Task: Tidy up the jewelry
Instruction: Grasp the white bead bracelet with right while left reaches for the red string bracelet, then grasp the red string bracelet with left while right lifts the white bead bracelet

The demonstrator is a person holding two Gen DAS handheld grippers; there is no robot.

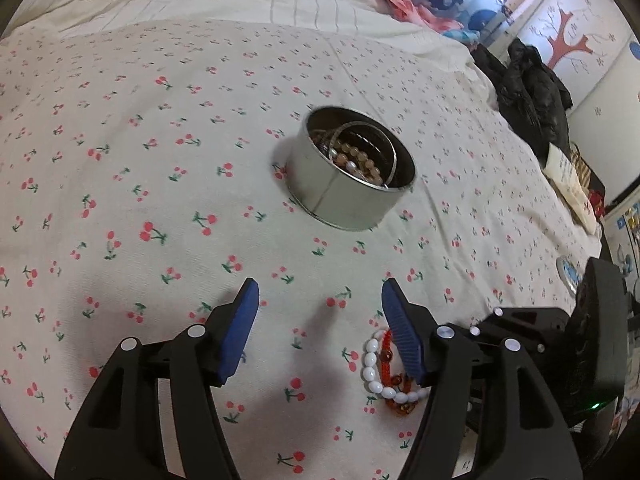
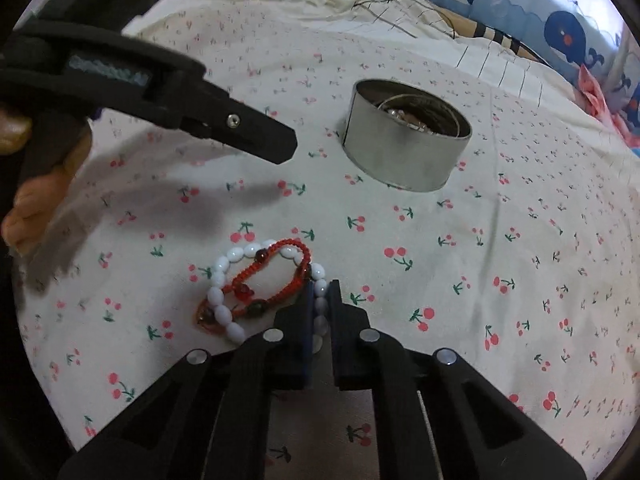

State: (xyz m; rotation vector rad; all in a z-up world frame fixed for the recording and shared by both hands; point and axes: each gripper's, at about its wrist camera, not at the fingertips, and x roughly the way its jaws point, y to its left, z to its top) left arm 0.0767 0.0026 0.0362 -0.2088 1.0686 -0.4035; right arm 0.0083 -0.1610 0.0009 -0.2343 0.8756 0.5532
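Home bedroom, cherry-print bedsheet (image 1: 160, 160), whale-pattern bedding (image 2: 520, 4)

Each tool is matte black plastic with round silver pivot pins; the left tool (image 1: 320, 300) carries ribbed blue pads (image 1: 402, 332). Bare skin, probably fingers (image 2: 24, 208), grips one handle.
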